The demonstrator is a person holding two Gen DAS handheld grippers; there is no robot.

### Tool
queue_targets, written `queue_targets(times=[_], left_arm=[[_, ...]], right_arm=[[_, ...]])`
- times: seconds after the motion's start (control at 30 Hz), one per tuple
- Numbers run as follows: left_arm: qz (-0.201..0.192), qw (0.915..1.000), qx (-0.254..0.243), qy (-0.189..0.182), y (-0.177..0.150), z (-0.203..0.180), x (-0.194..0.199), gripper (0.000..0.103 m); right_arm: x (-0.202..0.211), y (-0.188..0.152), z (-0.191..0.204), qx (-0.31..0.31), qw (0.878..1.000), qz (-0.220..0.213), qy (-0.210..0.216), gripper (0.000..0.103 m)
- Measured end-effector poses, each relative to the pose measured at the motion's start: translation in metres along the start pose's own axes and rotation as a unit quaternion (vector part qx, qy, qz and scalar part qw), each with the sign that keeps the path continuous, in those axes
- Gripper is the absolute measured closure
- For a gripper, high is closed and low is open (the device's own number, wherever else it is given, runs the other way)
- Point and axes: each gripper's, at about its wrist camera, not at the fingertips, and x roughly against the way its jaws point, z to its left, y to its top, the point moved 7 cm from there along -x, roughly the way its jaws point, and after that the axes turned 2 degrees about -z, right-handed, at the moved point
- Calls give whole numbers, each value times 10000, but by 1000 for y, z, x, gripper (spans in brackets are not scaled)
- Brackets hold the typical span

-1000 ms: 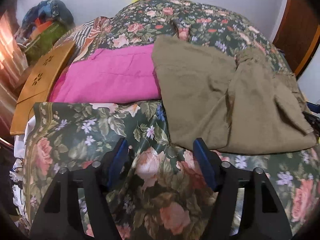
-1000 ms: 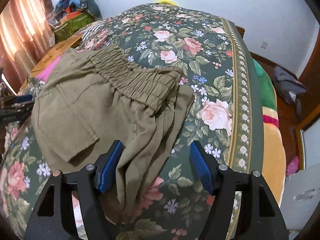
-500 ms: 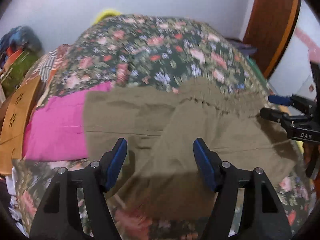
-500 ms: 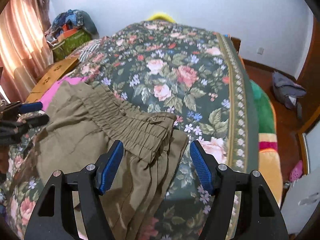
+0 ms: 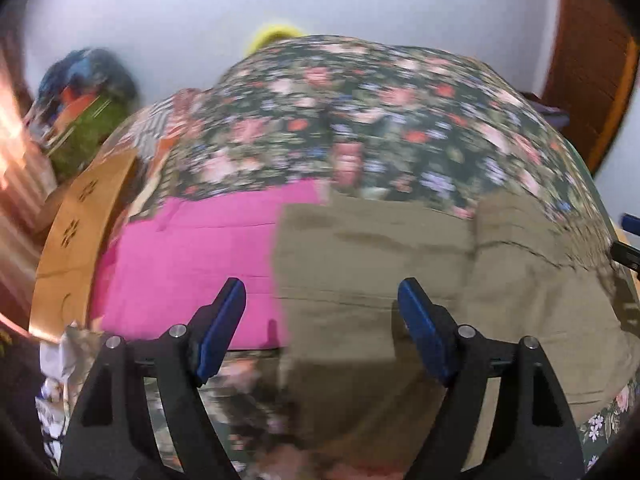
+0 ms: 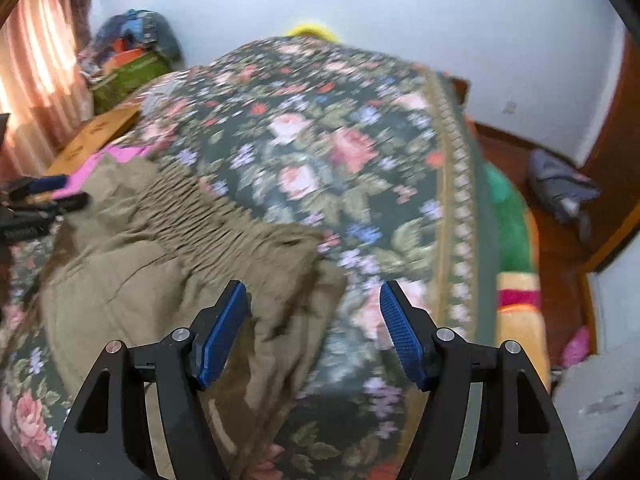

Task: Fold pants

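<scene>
Olive-khaki pants (image 5: pixel 420 280) lie folded over on the floral bed cover, with the gathered elastic waistband (image 6: pixel 200 212) toward the far side in the right wrist view. My left gripper (image 5: pixel 322 320) is open and empty, hovering above the pants' left edge beside the pink cloth. My right gripper (image 6: pixel 314 328) is open and empty above the pants' right edge (image 6: pixel 304 280). The left gripper also shows at the left edge of the right wrist view (image 6: pixel 44 200); the right gripper's tips show at the right edge of the left wrist view (image 5: pixel 628 240).
A folded pink cloth (image 5: pixel 192 256) lies left of the pants. A wooden board (image 5: pixel 76 232) lies at the bed's left edge. Bags and clothes (image 6: pixel 132 56) pile in the far left corner. The bed's right edge (image 6: pixel 460 208) drops to a wooden floor with a grey garment (image 6: pixel 560 184).
Both grippers have stayed open and empty. The left view swung back left and lower toward the pants' left edge and pink cloth. The right gripper shifted slightly right over the pants' edge.
</scene>
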Motion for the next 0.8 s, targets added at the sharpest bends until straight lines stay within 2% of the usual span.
queue_targets(times=[0.07,0.17,0.27,0.53,0.63,0.8], left_arm=[[41,9996,266,-113,-1,21,5,24],[96,9983,482,-312,-8,39,11,22],[200,9972,573,-447,-20,44,10,19],[762,9878,798,-1098,-55,28,-18,18],[780,9881,607,-1176,-58,13,-25,19],[781,9862,405,-1406,-50,-9,-39,28]], right_arm=[[9,4,-2,0,9999,-93,-116,38],[24,5,-4,-224,9997,-128,43,36],[29,-4,1,-419,9988,46,267,36],[11,-46,20,-745,9947,549,453,35],[4,-56,19,-975,9916,628,574,35],[-6,-55,13,-1216,9870,685,796,35]])
